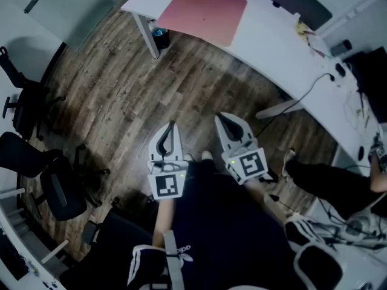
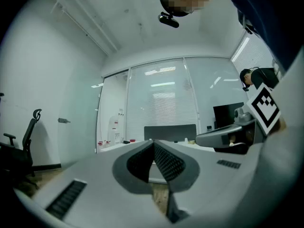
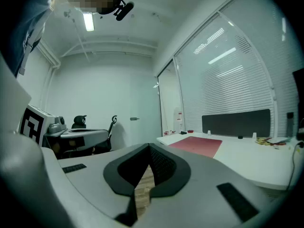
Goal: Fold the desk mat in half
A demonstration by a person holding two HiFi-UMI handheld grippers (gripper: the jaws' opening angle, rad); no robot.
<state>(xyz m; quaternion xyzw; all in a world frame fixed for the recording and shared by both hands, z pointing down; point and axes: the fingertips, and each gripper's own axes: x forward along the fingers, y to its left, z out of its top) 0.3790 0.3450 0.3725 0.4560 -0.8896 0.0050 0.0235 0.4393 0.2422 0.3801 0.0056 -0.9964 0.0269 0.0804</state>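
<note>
we hold left hand-held gripper (image 1: pixel 170 132) and right hand-held gripper (image 1: pixel 225 125) pressed together, empty, as the desk mat (image 1: pixel 204 12) lies well apart.

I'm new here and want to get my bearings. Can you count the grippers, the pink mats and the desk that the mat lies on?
Grippers: 2, the left gripper and the right gripper, both shut and empty
Pink mat: 1
White desk under it: 1
Total: 4
</note>
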